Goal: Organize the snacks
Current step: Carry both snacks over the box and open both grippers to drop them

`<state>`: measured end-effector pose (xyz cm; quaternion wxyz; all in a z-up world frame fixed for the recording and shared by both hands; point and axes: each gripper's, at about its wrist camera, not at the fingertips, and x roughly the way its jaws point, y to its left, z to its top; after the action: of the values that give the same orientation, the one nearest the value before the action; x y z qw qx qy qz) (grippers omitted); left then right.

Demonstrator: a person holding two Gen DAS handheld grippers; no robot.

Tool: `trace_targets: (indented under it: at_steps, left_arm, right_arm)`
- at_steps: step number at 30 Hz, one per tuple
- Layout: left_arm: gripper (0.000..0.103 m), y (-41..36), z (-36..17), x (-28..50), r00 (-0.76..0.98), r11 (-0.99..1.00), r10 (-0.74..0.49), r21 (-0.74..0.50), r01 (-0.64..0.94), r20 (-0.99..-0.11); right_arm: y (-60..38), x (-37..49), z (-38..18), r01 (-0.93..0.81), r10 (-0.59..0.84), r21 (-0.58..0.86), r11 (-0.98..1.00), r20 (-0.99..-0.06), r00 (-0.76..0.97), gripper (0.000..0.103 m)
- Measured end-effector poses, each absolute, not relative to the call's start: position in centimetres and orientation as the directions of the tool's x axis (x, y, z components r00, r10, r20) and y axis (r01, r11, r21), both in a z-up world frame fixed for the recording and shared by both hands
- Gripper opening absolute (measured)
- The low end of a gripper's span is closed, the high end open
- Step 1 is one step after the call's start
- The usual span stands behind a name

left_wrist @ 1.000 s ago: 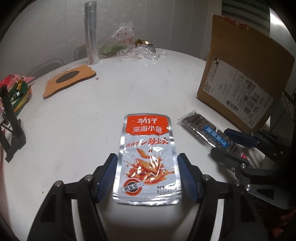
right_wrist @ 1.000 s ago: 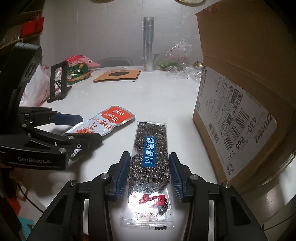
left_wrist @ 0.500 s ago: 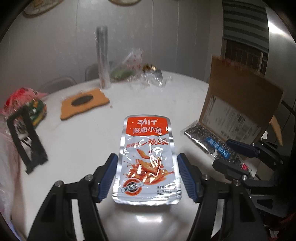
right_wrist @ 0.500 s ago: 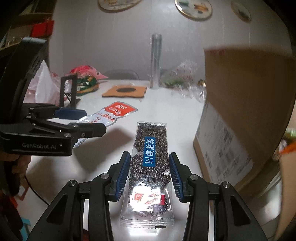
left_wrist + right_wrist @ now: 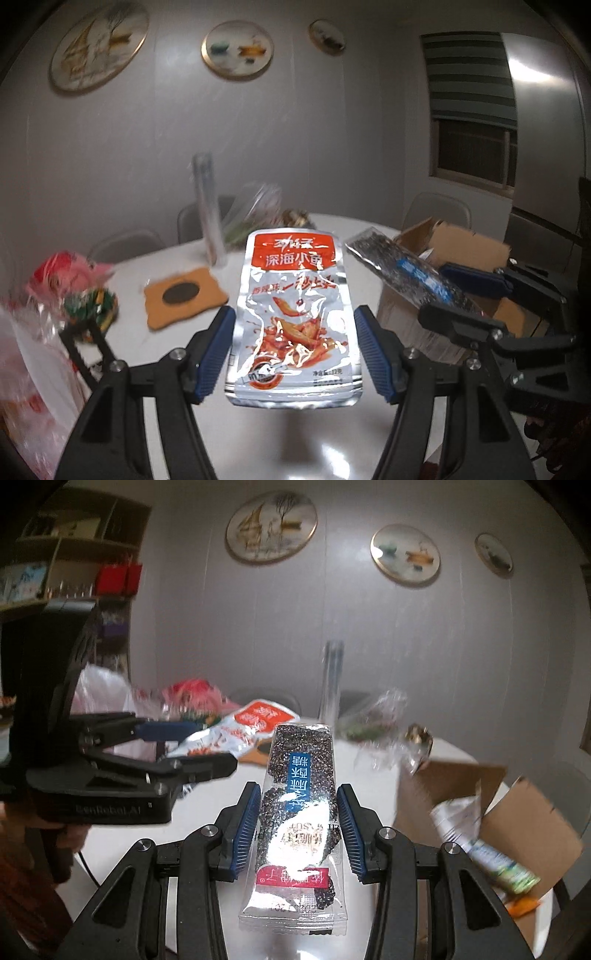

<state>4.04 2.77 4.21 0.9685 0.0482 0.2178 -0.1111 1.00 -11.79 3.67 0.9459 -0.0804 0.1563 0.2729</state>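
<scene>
Packets raised off table (image 5: pixel 280 435) | left jaws grip fish pouch (image 5: pixel 293 314) | right jaws grip sesame bar (image 5: pixel 297 812)

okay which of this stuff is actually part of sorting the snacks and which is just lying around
Job: fish snack pouch in left tongs; sesame bar pack in right tongs; cardboard box.
Lying about: cork coaster; clear tube; black stand.

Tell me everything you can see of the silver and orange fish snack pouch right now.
The fish snack pouch is a flat, shiny silver foil packet with an orange-red top band bearing white Chinese characters and a picture of small fish in red sauce below. It looks sealed and slightly crinkled. The left gripper clamps its lower sides between blue ribbed pads, holding it off the white table, top end pointing away from the camera. Nothing else touches it.
</scene>
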Motion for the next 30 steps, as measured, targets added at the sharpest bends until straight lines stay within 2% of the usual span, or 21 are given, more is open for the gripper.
trace_targets:
  at_steps: [7, 12, 21, 30]
  left_arm:
    - [0.063, -2.8, 7.5, 5.5, 0.871, 0.94, -0.278, 0.073, 0.334, -0.405]
    - [0.063, -6.9, 8.0, 7.5, 0.849, 0.917, -0.328, 0.079, 0.392, -0.414]
    - [0.063, -13.8, 7.3, 10.5, 0.813, 0.894, -0.353, 0.089, 0.439, -0.464]
    - [0.063, -17.2, 5.4, 13.2, 0.775, 0.884, -0.323, 0.119, 0.452, -0.544]
  right_arm:
    - [-16.8, 1.2, 7.2, -0.465, 0.432, -0.043, 0.884, -0.3, 0.85, 0.038]
    - [-21.6, 1.6, 7.5, -0.387, 0.368, -0.01, 0.922, -0.293, 0.883, 0.039]
    - [-27.9, 3.6, 5.9, -0.324, 0.311, 0.03, 0.946, -0.373, 0.874, 0.039]
    - [-31.1, 7.0, 2.9, -0.345, 0.335, 0.07, 0.936, -0.478, 0.812, 0.039]
